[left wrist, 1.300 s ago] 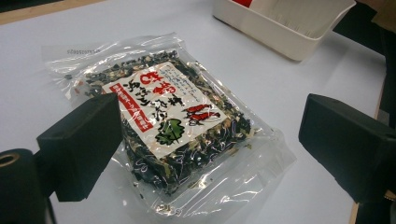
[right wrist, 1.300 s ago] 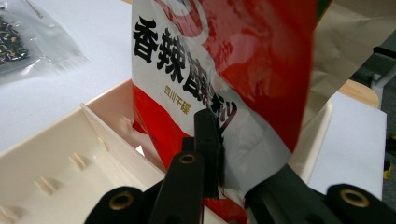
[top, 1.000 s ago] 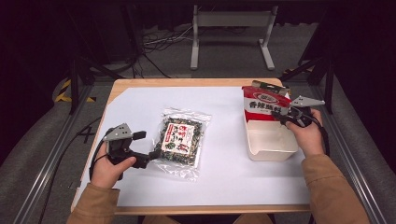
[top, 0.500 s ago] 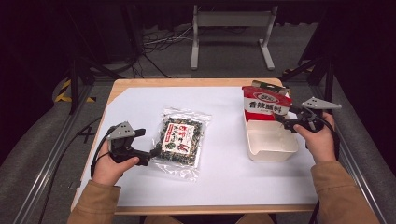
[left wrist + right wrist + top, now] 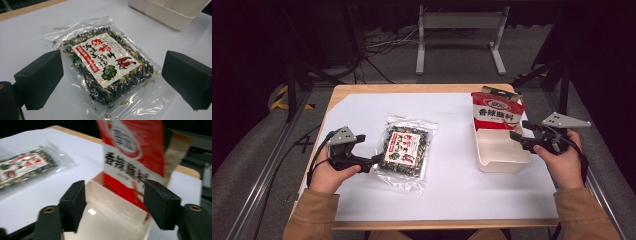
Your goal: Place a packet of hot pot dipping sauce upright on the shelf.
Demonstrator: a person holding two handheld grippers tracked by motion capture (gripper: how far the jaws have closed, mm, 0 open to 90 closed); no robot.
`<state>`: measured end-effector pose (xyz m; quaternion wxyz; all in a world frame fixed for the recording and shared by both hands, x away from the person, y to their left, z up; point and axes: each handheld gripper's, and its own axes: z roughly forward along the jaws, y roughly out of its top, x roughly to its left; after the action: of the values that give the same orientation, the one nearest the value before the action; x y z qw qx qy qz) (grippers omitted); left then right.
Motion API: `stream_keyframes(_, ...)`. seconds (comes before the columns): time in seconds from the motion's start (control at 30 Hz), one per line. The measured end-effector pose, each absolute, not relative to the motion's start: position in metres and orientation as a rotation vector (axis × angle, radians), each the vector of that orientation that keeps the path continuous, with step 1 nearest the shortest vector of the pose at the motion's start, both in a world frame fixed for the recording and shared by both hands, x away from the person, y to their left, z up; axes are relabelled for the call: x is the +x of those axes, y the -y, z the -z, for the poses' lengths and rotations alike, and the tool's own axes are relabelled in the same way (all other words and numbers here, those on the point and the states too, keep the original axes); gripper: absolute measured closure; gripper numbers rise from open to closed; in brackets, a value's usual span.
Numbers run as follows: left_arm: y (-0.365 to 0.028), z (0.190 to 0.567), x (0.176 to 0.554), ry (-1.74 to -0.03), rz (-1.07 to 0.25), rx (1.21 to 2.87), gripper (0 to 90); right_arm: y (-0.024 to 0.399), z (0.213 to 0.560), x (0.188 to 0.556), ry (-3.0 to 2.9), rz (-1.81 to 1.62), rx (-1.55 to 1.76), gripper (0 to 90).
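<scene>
A clear packet of dark dried greens with a red-and-white label lies flat on the white table cover. My left gripper is open, its jaws either side of the packet's near end without closing on it. A red-and-white snack bag stands upright in the far end of a cream tray. My right gripper is open at the tray's right edge, just short of the bag, holding nothing.
The white cover spreads over a wooden table. A brown flap or second bag stands behind the red bag. Dark floor, cables and a metal stand lie beyond the far edge.
My right gripper has drawn back to the right, off the red bag, which stays standing in the tray. My left gripper has edged up to the greens packet.
</scene>
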<state>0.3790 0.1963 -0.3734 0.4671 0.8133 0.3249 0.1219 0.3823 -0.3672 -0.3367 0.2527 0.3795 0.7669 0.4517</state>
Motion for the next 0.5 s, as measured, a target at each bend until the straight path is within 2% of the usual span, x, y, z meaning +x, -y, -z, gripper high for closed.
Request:
stream_keyframes(0.07, -0.196, 0.373, 0.379, -0.796, -0.294, 2.007, 5.9, 0.361, 0.33, 0.372, -2.145, -1.216, 0.975, 46.9)
stream_keyframes(0.5, -0.196, 0.375, 0.378, -0.88, -0.287, 2.095, 8.2, 0.326, 0.325, 0.336, -2.212, -1.309, 0.879, 44.9)
